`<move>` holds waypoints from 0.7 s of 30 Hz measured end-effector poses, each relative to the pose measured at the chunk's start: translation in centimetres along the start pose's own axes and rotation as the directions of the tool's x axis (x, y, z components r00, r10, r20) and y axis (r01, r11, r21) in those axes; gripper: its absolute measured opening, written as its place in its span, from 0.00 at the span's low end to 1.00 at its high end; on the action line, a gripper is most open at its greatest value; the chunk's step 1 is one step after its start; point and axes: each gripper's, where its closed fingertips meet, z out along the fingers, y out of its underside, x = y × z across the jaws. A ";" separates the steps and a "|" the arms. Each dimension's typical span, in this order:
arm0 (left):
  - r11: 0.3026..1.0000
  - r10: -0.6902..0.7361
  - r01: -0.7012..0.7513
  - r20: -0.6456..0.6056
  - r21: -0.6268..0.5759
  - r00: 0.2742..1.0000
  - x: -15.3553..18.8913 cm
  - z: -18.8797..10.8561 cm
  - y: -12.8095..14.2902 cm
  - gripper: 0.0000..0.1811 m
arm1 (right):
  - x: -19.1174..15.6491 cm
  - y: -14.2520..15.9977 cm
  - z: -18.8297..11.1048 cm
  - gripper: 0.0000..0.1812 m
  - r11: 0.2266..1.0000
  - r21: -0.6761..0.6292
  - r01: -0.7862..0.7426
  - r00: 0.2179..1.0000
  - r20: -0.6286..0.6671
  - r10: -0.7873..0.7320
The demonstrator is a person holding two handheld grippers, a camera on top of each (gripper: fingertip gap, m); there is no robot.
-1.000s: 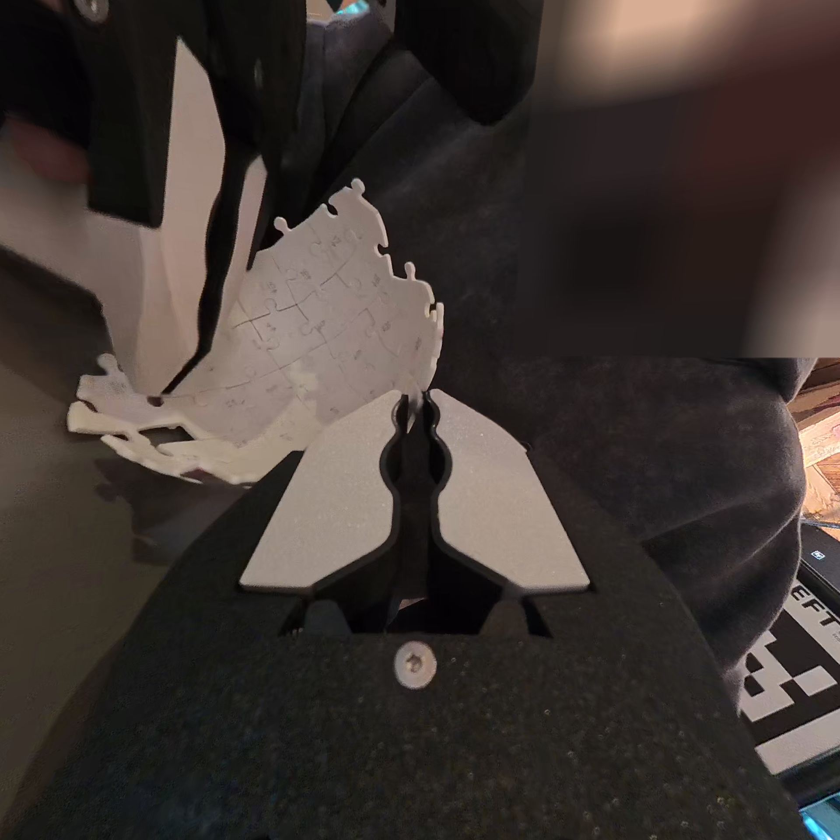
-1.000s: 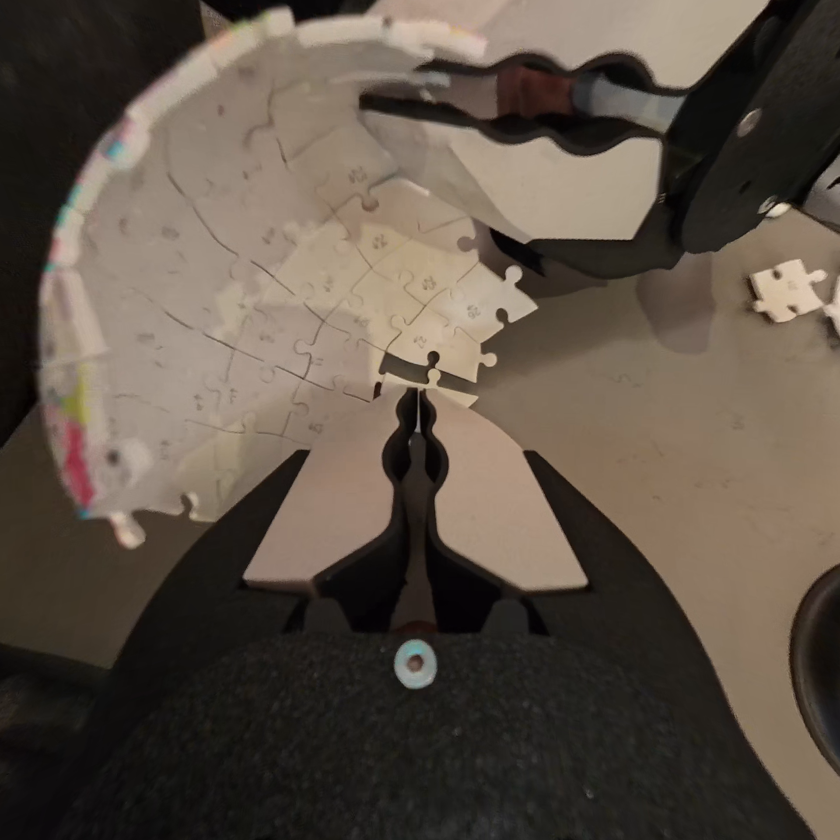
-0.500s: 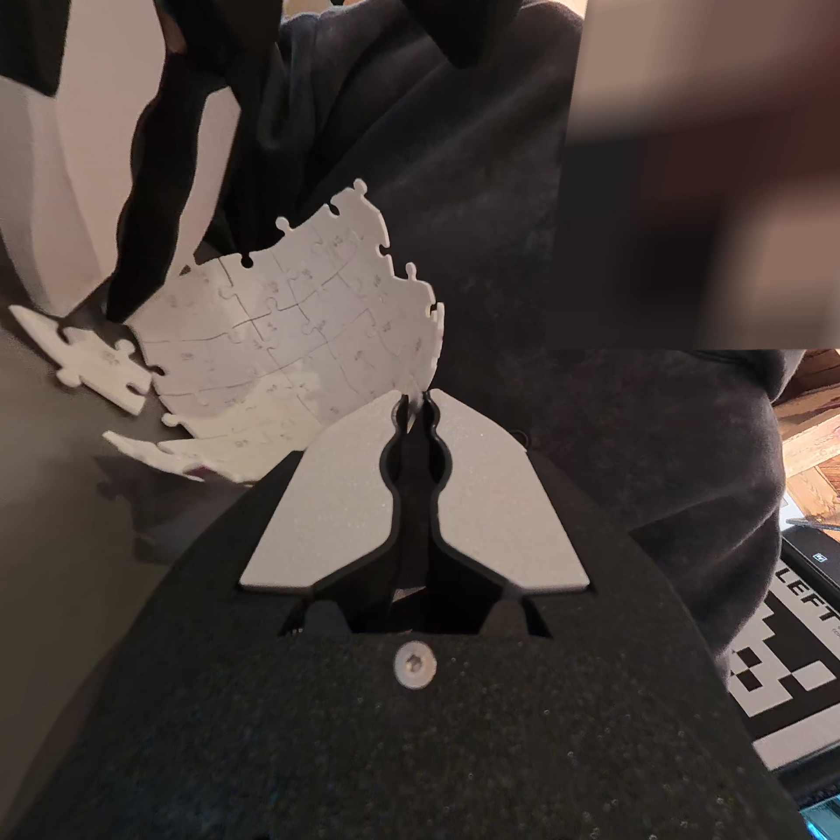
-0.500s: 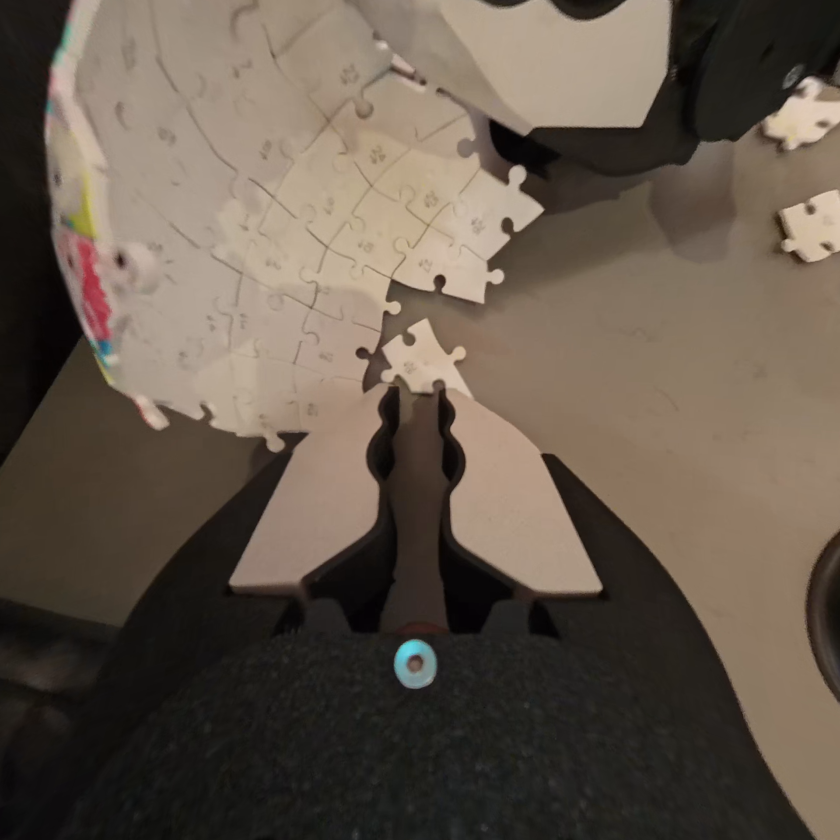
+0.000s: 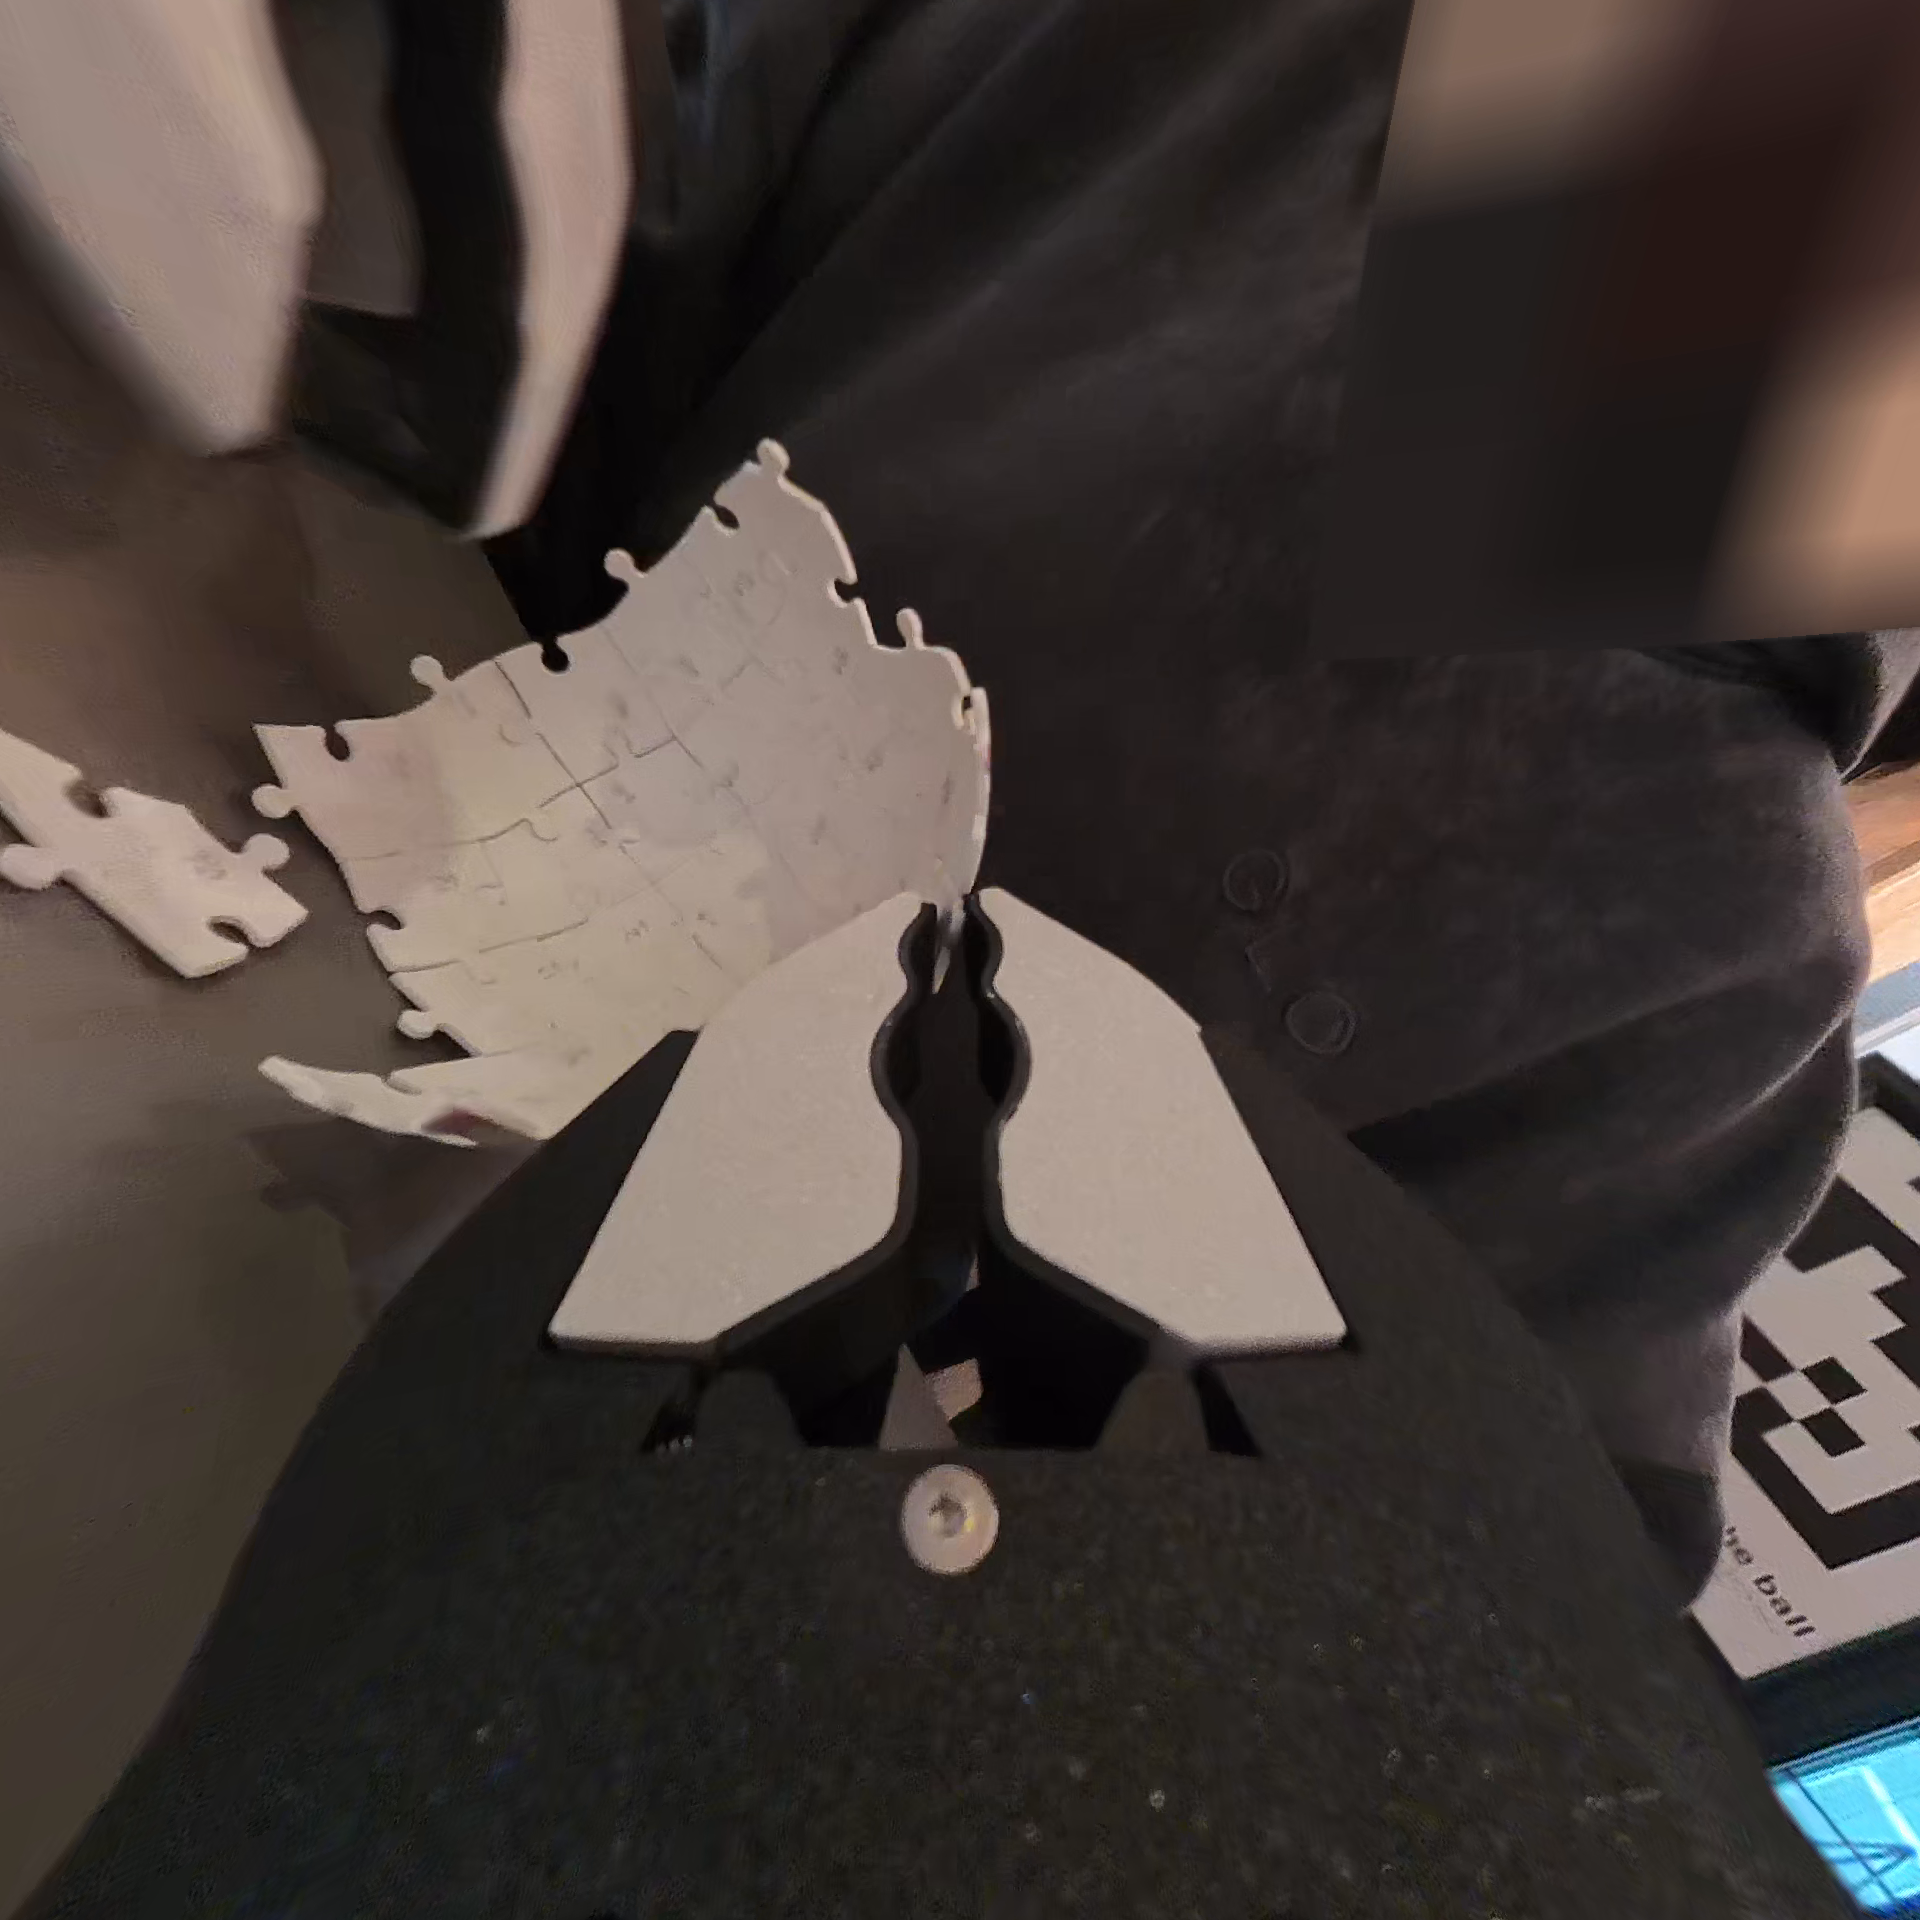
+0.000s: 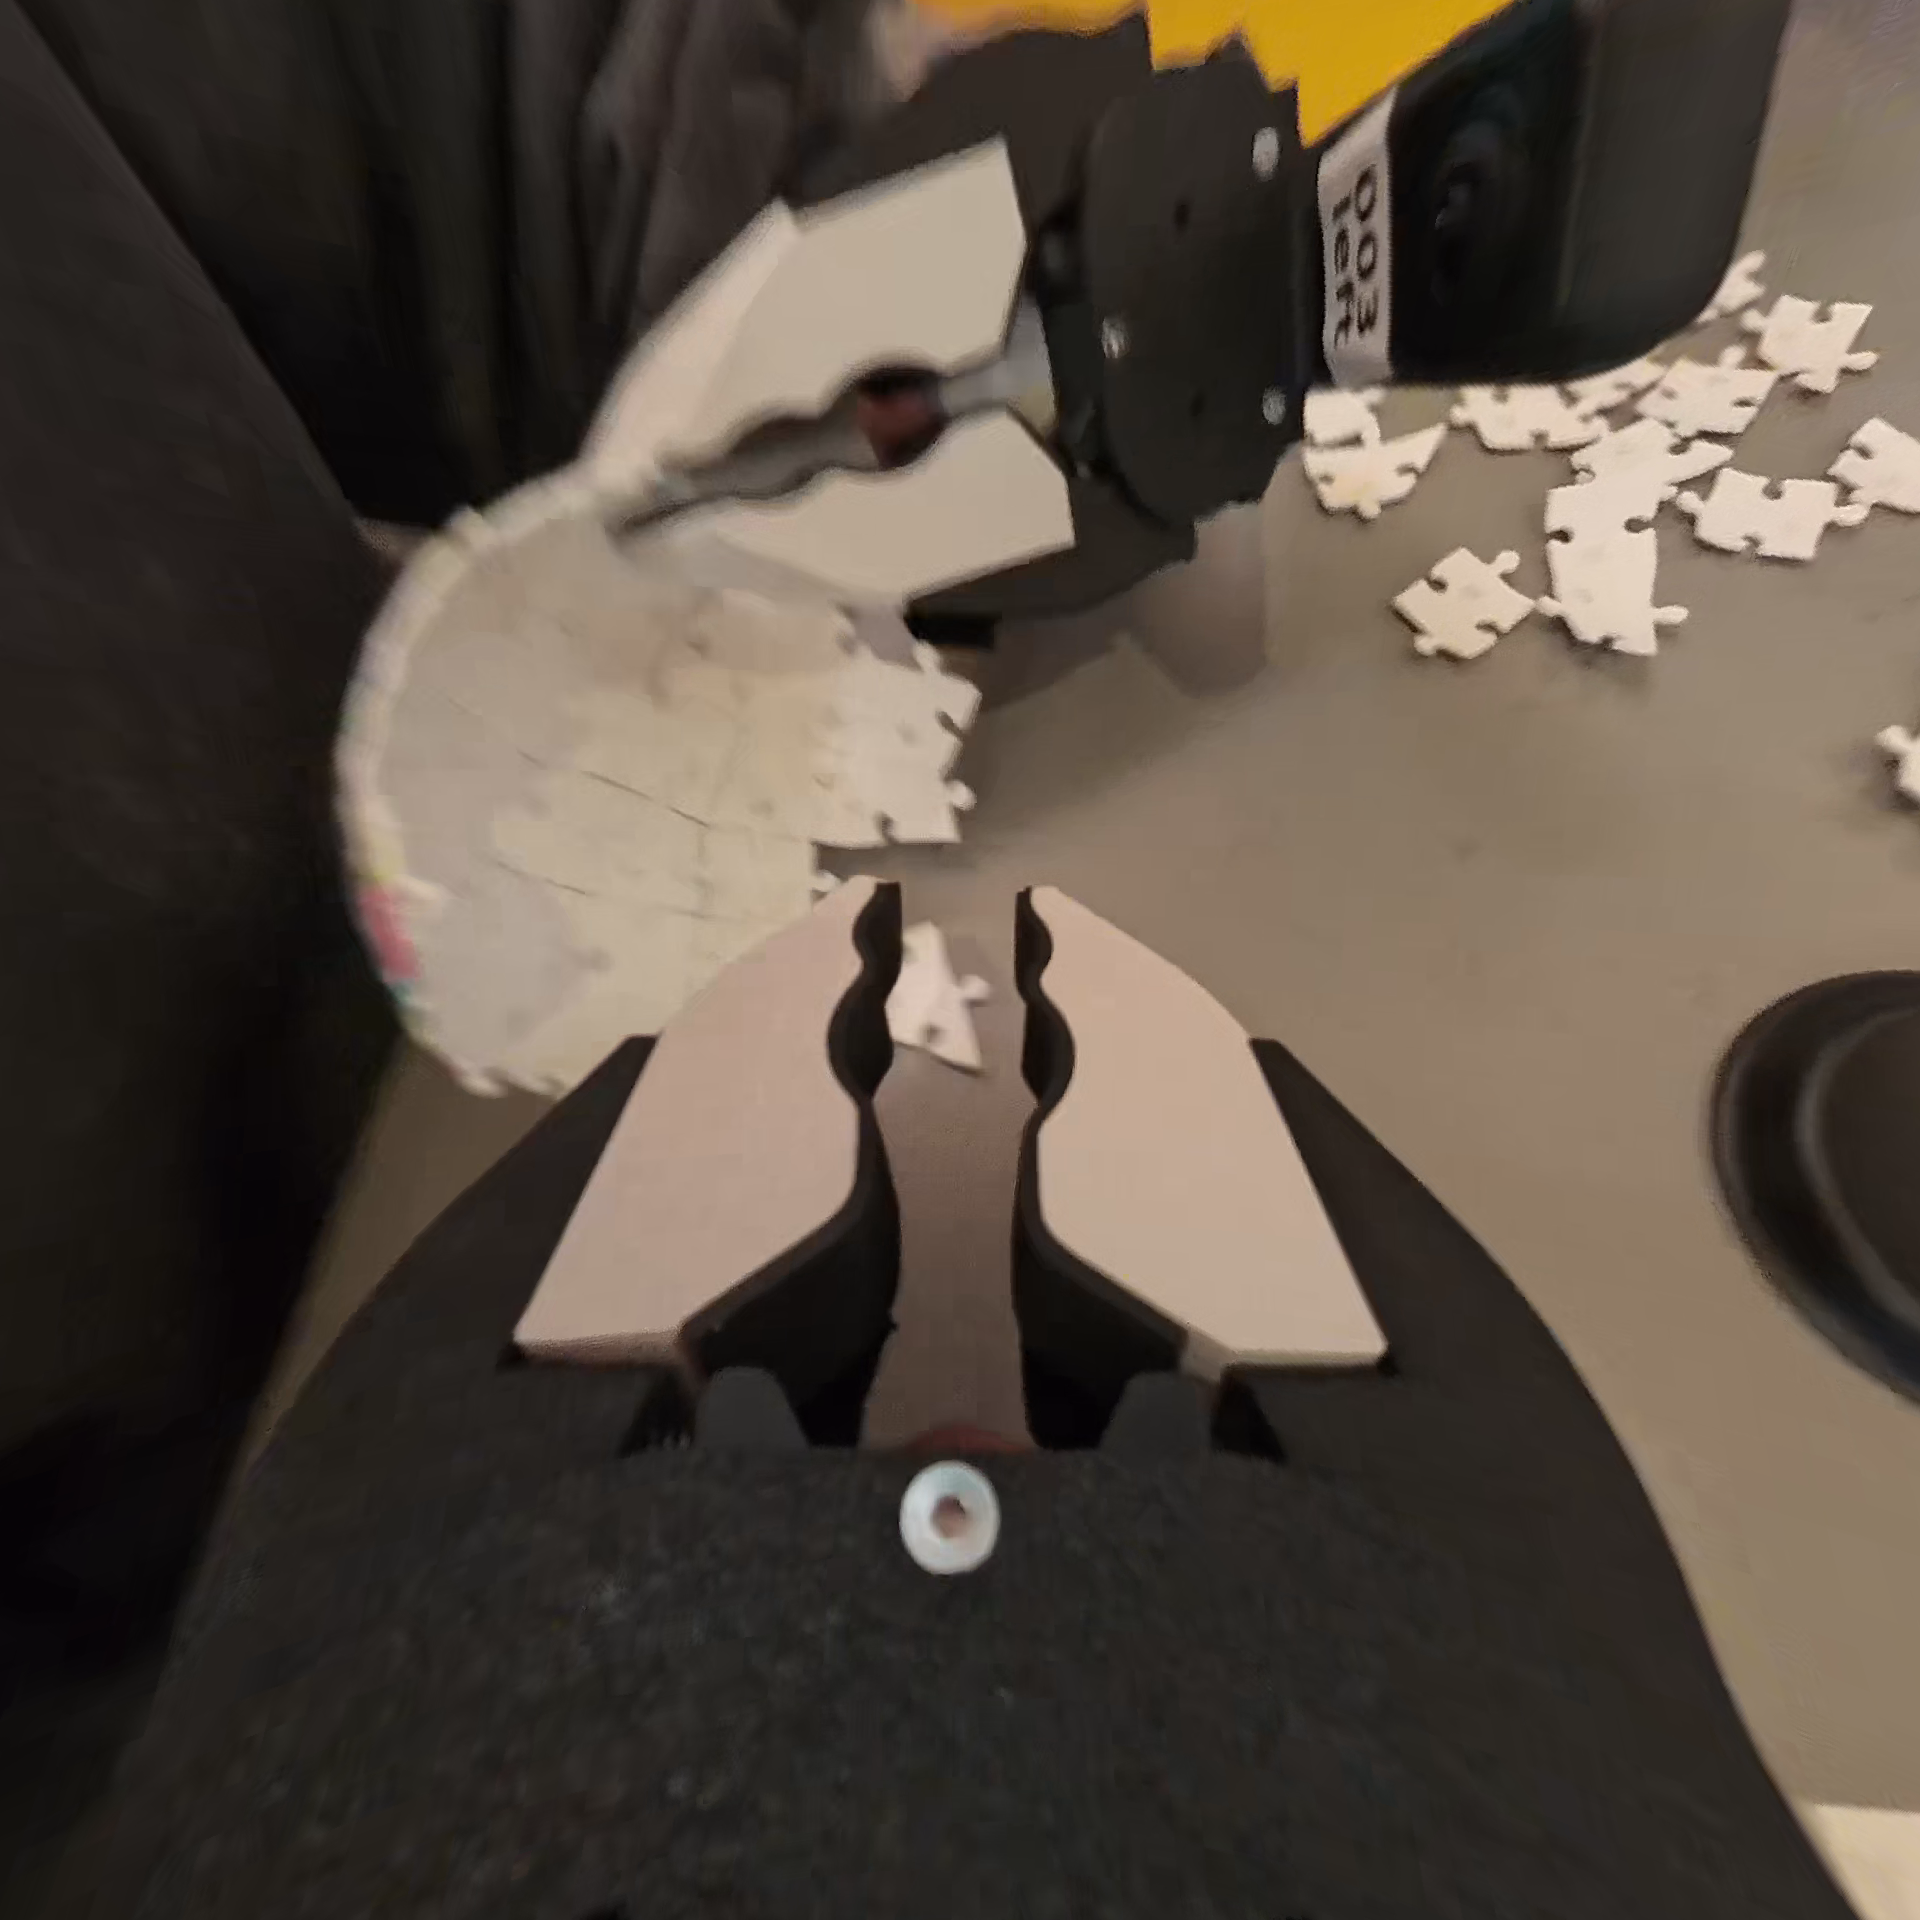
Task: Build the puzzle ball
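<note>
My left tool (image 5: 951, 909) pinches the edge of the half-built puzzle ball (image 5: 665, 821), which curves away to its left. My right tool (image 6: 956, 904) is let go, fingers apart, over one loose piece (image 6: 940, 997) on the table (image 6: 1351, 883).

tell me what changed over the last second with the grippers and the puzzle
The right gripper opened, let go of the single piece and drew back; that piece now lies loose on the table beside the puzzle shell. The left gripper stayed shut on the shell's edge.
</note>
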 end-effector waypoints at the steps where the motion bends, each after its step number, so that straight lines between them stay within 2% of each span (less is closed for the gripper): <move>1: 1.000 0.014 -0.014 0.008 -0.008 1.000 0.0 -0.1 0.0 0.02 | -1.2 -1.1 -0.8 0.11 0.996 0.068 -0.063 0.997 0.052 0.060; 3: 0.999 0.044 -0.043 0.034 -0.029 0.998 -0.2 0.0 0.1 0.02 | -5.4 -3.2 -2.5 0.14 0.964 0.214 -0.156 0.963 0.249 0.101; 4: 0.998 0.057 -0.055 0.048 -0.042 0.997 -0.3 0.0 0.2 0.02 | -7.4 -3.2 -3.0 0.16 0.957 0.225 -0.182 0.940 0.325 0.102; 5: 0.996 0.068 -0.065 0.056 -0.052 0.996 -0.3 0.1 0.3 0.02 | -8.7 -2.5 -2.9 0.20 0.964 0.188 -0.186 0.933 0.341 0.114; 7: 0.993 0.094 -0.089 0.068 -0.077 0.993 -0.4 0.3 0.5 0.02 | -9.1 -0.3 -1.6 0.23 0.986 0.089 -0.142 0.964 0.239 0.117; 9: 0.988 0.119 -0.110 0.077 -0.105 0.990 -0.4 0.6 0.9 0.02 | -10.2 0.0 -0.8 0.22 0.987 0.086 -0.137 0.964 0.241 0.113; 11: 0.983 0.139 -0.128 0.084 -0.130 0.987 -0.4 0.9 1.2 0.02 | -10.7 0.2 -0.2 0.19 0.985 0.080 -0.155 0.960 0.247 0.131; 14: 0.975 0.174 -0.158 0.091 -0.156 0.981 -0.3 1.3 1.6 0.03 | -11.2 0.7 0.5 0.05 0.994 0.027 -0.110 0.967 0.234 0.101; 21: 0.959 0.245 -0.234 0.055 -0.160 0.968 1.1 2.2 2.1 0.14 | -12.8 1.7 2.2 0.02 0.991 -0.106 0.078 0.987 0.146 -0.062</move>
